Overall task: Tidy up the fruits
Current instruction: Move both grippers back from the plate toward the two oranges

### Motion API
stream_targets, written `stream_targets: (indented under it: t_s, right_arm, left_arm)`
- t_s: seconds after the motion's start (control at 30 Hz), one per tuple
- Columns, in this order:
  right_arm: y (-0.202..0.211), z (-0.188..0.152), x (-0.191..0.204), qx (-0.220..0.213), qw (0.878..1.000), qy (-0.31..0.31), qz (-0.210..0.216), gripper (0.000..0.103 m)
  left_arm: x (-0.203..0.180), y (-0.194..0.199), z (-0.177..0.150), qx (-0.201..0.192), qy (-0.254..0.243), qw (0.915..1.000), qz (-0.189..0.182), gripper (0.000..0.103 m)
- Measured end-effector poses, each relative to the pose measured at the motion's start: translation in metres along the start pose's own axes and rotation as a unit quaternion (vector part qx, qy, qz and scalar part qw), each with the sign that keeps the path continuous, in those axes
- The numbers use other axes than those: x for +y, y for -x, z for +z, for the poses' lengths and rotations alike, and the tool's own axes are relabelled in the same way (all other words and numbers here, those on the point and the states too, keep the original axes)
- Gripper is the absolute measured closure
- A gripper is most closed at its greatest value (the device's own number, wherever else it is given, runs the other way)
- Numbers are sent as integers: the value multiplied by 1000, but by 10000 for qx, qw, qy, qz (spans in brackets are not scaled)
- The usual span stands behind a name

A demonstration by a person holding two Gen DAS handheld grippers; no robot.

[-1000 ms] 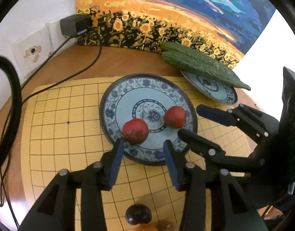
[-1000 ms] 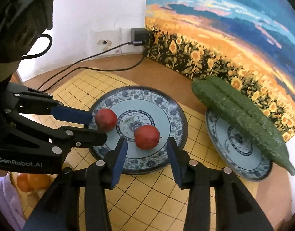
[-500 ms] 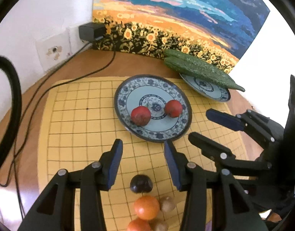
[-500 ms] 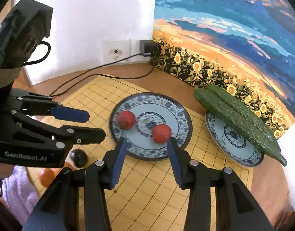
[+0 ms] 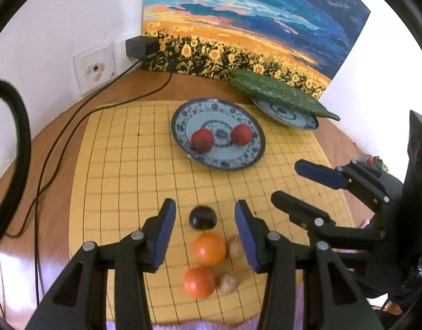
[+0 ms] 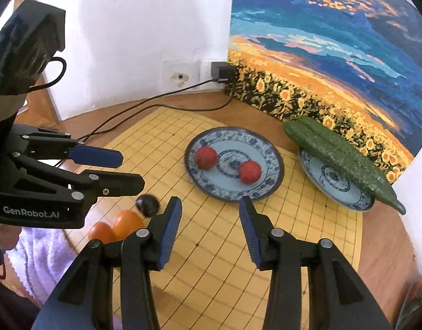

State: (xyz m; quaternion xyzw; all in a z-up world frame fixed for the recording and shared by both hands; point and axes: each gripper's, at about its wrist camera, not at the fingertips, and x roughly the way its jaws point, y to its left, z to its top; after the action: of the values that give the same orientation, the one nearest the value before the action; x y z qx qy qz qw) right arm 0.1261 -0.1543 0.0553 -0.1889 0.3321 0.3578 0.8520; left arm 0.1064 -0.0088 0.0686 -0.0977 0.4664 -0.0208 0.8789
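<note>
Both grippers' fingers are spread and hold nothing: the dark plum [image 5: 203, 217] lies between the left gripper [image 5: 205, 228] tips, and left of the right gripper [image 6: 209, 227].

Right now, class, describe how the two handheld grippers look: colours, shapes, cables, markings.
Both the left gripper and right gripper are matte black linkage frames with silver rivets and flat blue pads on two long fingers. The left body carries white "GenRobot.AI" lettering and a looping black cable.
</note>
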Motion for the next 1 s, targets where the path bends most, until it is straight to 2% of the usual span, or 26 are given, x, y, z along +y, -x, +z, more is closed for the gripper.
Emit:
stream_targets:
  t_s: [0.27,0.43,0.6,0.77,1.0]
  right_arm:
    - [8,-15,16,91,9999,82,80,58]
    - [11,-31,13,260,9995,-100,146,58]
    - [12,-45,10,432,9983,-320,245,58]
    - [10,-56,14,567,9973,-321,327,58]
    - [13,-67,22,627,9963,-286,520,58]
  left_arm:
    - [16,20,-26,53,359,9993,38,56]
    - [24,30,-44,58,556,9984,6,56]
    - [28,27,-64,246,734,9970,22,56]
    - [25,27,-79,338,778,9964,-37,56]
    - [21,31,-100,284,1019,9939,-315,56]
